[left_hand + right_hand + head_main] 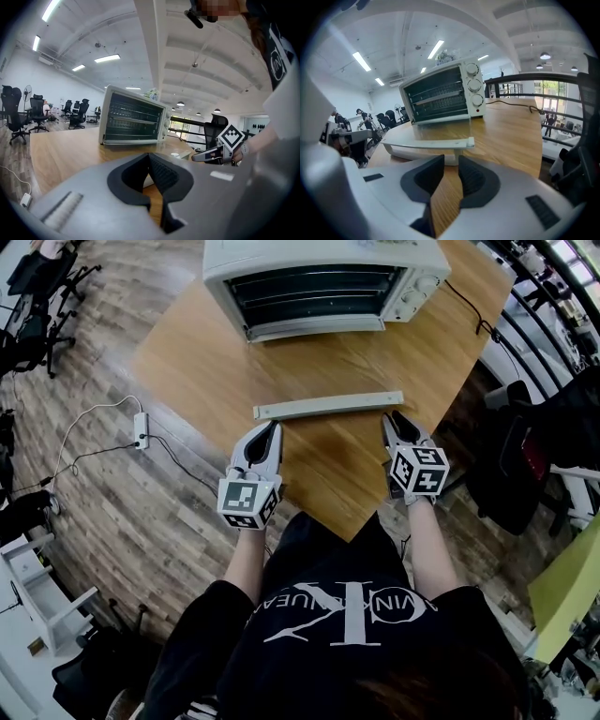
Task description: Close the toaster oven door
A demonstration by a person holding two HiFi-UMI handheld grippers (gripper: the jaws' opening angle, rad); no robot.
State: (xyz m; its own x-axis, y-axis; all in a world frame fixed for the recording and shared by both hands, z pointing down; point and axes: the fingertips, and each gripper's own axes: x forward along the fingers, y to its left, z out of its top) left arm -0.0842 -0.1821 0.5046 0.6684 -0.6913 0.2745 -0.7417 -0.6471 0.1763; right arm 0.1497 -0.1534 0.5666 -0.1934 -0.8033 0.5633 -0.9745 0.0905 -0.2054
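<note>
Nearest, two hand-held grippers over the table (187, 362), on the side farthest from the toaster oven (323, 277), both pointing at it.

Left gripper (270, 430), out in front of the oven's left half: pads drawn together at the tips, nothing held, only wood visible beneath. Right gripper (397, 421), out in front of the oven's right half: jaws a narrow slit apart, empty, bare tabletop showing through the gap.

Next, the door handle (328, 406), a pale bar along the free edge of the oven's door and the part of the oven closest to both grippers. Just ahead of the left gripper at one end and of the right gripper at the other, and between neither pair of jaws.

Then the door (319, 371) itself, folded down flat from the oven's mouth, open, its glass clear enough to show the wood under it.

Farther on, the white oven body, wire racks exposed in the open cavity, three knobs (417, 292) stacked down its right side.

Beyond, a black cable (469, 310) trailing from the oven's right across the table. Off to the oven's left, down on the floor, a white power strip (141, 430).
</note>
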